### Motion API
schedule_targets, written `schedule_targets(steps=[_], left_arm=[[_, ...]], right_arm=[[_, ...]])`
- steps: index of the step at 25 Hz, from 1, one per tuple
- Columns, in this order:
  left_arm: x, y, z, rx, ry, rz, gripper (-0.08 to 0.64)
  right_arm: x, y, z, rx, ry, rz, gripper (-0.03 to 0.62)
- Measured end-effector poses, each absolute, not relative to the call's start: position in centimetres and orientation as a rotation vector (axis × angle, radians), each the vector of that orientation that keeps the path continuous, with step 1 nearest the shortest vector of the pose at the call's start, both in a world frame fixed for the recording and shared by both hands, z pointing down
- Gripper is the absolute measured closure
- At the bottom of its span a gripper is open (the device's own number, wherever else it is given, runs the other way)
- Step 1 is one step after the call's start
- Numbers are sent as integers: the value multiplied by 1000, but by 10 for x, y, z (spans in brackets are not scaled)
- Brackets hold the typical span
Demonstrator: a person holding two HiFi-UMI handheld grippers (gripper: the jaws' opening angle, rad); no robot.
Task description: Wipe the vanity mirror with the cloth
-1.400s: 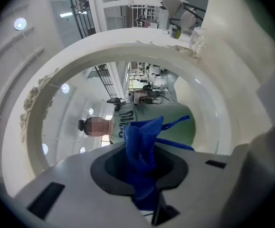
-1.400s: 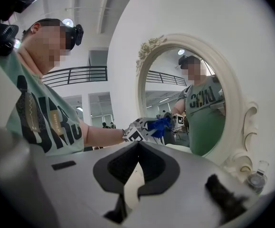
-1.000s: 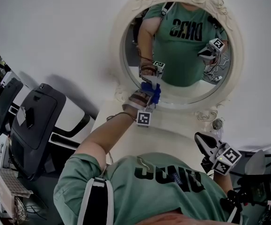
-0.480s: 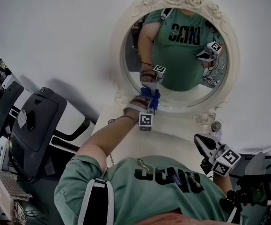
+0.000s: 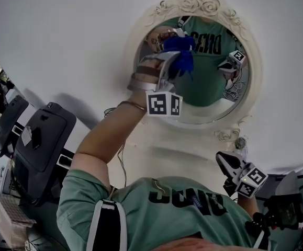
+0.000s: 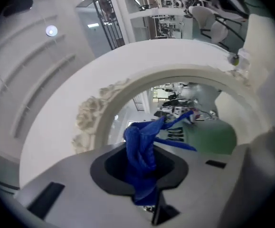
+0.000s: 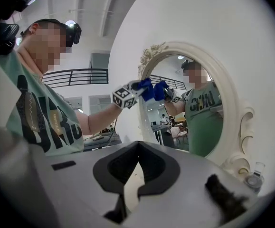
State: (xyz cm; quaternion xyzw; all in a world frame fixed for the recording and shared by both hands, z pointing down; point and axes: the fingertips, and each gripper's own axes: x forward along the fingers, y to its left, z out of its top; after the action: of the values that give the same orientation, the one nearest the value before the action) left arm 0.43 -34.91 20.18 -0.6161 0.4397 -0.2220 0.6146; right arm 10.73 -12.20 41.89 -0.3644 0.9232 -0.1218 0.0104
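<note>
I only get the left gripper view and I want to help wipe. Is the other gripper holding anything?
Observer: No. The right gripper has its fingers together with nothing between them.
Operator: Is my cloth really touching the glass?
Observer: It looks so. From the side, the blue cloth meets its own reflection in the mirror.

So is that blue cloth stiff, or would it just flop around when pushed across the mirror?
Probably floppy: the blue cloth bunches and folds where the left gripper pinches it, with loose tails trailing off. It looks thin and light, so it would likely crumple against the vanity mirror rather than hold a shape.
</note>
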Motion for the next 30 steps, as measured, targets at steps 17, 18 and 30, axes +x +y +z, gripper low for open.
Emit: schedule_targets(steps=[17,18,30], left_arm=[[-3,-396,118,-1275,1116,-532,477],[-3,-395,117,-1277,1116,-523,477],[-4,-388,132,-1342,1104,-446,480]], right_arm=[[112,-121,421,-1143,2860,-381,588],[111,-121,421,-1140,2861,-383,588],[107,-121,422,-1142,2879,-399,588]])
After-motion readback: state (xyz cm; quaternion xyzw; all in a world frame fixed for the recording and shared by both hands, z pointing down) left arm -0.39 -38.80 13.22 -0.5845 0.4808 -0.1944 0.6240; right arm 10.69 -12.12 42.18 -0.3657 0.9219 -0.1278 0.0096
